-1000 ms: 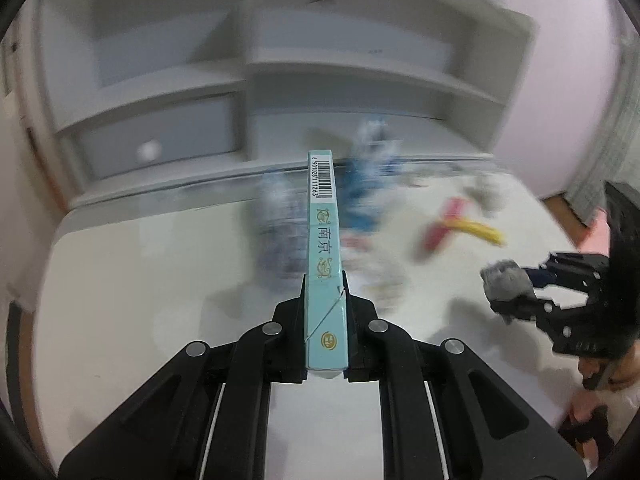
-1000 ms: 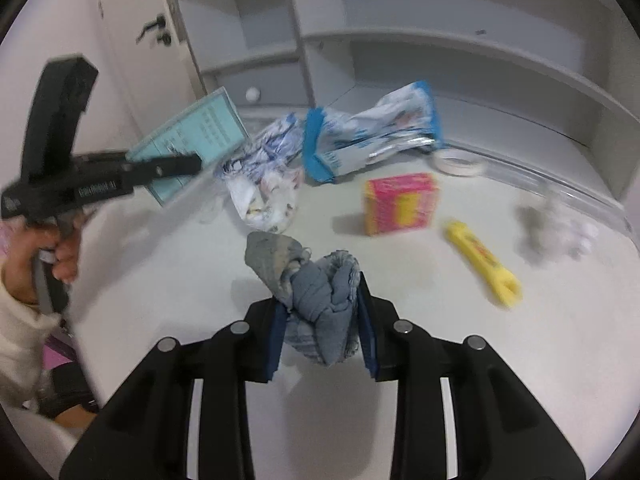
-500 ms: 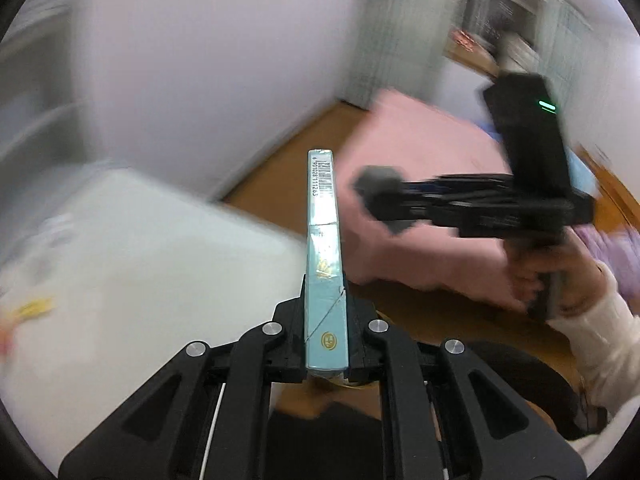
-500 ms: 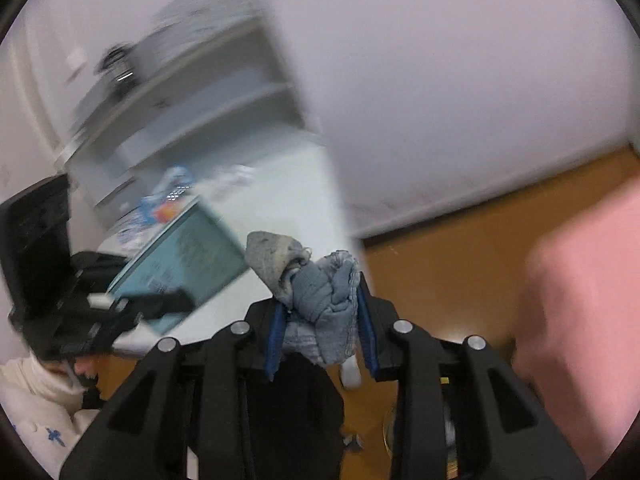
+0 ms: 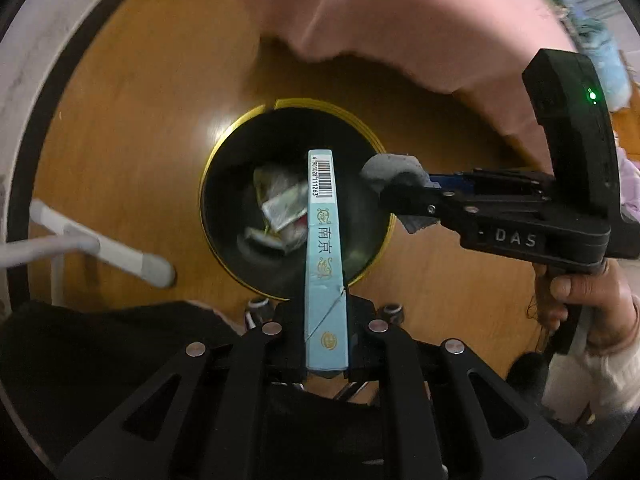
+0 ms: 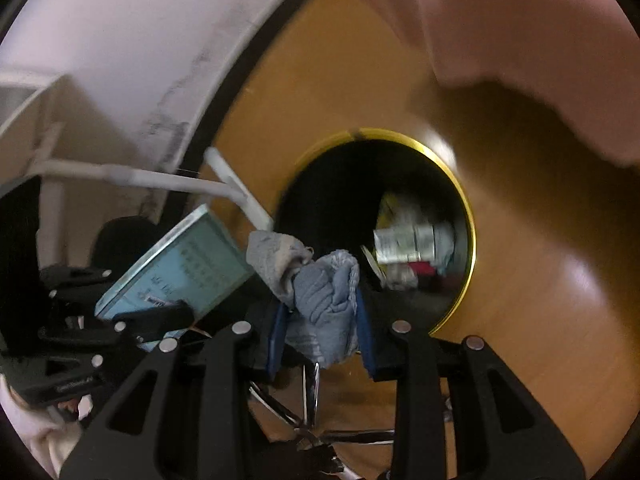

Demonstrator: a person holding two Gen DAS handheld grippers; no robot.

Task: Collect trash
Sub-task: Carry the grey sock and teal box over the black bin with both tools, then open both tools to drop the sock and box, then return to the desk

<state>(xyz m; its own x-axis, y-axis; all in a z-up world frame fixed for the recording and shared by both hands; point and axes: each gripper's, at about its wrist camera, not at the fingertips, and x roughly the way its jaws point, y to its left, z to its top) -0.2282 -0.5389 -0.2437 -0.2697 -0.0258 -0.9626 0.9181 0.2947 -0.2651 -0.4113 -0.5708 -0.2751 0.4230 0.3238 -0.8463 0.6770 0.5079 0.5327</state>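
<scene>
Left wrist view: I see my left gripper pointing steeply down, its jaws pinching a flat pale-blue box edge-on, with a barcode at the far end and printed characters along the narrow side; the box's far end hangs over the mouth of a round black bin with a gold rim, standing on a wooden floor. Scraps of paper and wrappers already lie at the bottom of the bin. To the right, my right gripper, held by a hand in a pale sleeve, reaches sideways over the bin's right rim, its jaws clamped on a crumpled grey-blue cloth. A pink fabric mass fills the top of the picture, and a white furniture leg crosses the floor at left. Right wrist view: I see the right gripper with its blue pads pressing both sides of the cloth, which bulges up between them; the bin lies just beyond, its trash visible inside. At left, the left gripper holds the box tilted, broad face showing, just beside the cloth, near the bin's left edge
</scene>
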